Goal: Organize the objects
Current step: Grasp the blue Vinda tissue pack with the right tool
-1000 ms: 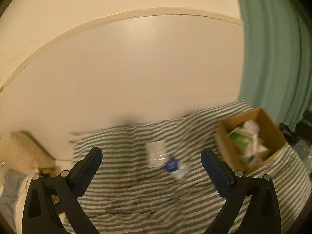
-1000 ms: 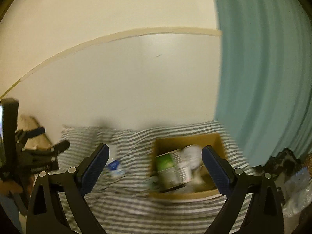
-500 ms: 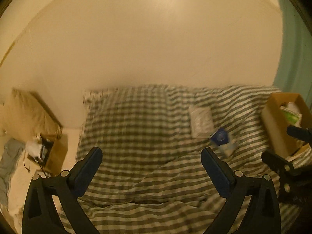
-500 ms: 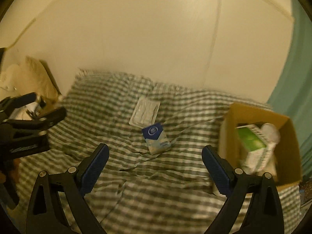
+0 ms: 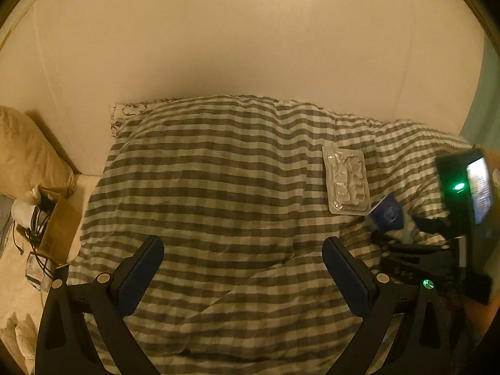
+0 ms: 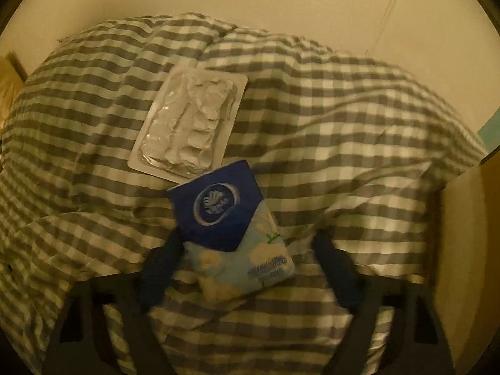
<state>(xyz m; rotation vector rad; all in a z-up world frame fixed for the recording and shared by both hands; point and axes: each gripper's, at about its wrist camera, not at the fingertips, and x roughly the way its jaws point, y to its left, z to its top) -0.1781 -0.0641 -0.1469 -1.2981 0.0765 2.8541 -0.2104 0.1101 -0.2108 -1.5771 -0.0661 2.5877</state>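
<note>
Jaws of your right gripper [image 6: 247, 268] are closing around the blue packet [image 6: 231, 228] on the bed [image 6: 343, 118]; your left gripper [image 5: 243, 268] stands wide open, empty.

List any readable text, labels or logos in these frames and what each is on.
No text reads clearly.
Blue tissue pack: round white emblem on its dark blue flap, plus a small printed line near its lower corner, too blurred to read.
Blister pack: no print visible.
Lit screen on the right gripper's mount: content too small and washed out.
Cardboard box at the bed's left: markings too small to read.
</note>
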